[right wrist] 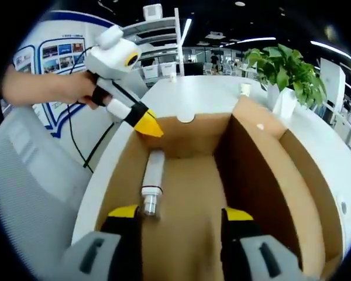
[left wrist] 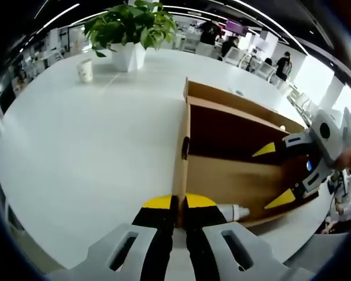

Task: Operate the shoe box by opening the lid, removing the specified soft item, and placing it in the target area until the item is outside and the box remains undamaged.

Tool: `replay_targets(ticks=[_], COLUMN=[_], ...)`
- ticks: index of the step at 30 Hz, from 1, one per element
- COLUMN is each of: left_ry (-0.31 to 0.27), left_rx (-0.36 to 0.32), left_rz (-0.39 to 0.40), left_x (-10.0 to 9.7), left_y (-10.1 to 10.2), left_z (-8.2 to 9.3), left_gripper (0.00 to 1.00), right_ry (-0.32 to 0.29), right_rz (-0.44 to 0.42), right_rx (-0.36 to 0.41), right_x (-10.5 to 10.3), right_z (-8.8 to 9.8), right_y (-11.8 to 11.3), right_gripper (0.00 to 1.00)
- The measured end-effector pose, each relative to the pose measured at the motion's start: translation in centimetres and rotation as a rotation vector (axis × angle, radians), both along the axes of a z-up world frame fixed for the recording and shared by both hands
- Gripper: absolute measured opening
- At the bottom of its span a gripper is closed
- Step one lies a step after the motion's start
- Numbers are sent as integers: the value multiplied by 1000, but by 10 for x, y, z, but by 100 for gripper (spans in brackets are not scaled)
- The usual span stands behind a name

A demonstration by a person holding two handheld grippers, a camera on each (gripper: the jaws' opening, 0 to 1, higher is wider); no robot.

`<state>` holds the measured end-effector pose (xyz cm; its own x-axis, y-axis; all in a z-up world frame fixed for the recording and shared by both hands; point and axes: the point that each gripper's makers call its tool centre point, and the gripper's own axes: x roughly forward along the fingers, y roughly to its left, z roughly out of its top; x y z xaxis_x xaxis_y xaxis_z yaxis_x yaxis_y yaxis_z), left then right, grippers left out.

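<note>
one white squeezable tube with a clear ribbed cap lies on the floor of the open brown cardboard shoe box, left of centre in the right gripper view, its cap pointing toward the bottom of the frame and ending just beside the left yellow tip of the right gripper. that gripper's jaws stand wide apart over the box floor, holding nothing. in the left gripper view the tube peeks out low and centre, just right of the left gripper, whose yellow-tipped jaws are pressed together on the box's near wall, the thin cardboard edge running up between them. the same left gripper appears at the upper left of the right gripper view, a hand around its handle, its yellow tip on the rim of the box's far wall. the right gripper enters the left gripper view from the right, jaws spread inside the box. the hinged lid stands open along the right side. the box rests on a round white table; a potted green plant and a small white cup stand well apart from it at the upper left.
</note>
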<state>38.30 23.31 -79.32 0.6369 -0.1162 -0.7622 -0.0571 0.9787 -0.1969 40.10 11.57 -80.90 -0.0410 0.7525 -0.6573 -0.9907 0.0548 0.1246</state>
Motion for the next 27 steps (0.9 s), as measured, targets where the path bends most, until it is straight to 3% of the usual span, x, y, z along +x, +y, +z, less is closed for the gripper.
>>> replay_targets(ticks=[9,15,18,23,27], left_ry=[1,1,0,-1,-1], left_rx=[1,-2,-3,-2,-4], left_rz=[1,1,2,2,3], left_x=[1,1,1,1,1], left_y=[0,0,0,0,1], left_z=[0,1,1,2,1], left_gripper=[3,3,3,3,3], right_ry=[38,-42,-51,-126,-49], right_rz=[-3,58,45,15,15], right_rx=[-24,-78,-75,-88,-35], right_x=[-9,-10,-6,10,0], right_z=[-11,-18,-17,-16,-11], right_y=[8,4,4,3,7], right_gripper=[52,50,50,45,46])
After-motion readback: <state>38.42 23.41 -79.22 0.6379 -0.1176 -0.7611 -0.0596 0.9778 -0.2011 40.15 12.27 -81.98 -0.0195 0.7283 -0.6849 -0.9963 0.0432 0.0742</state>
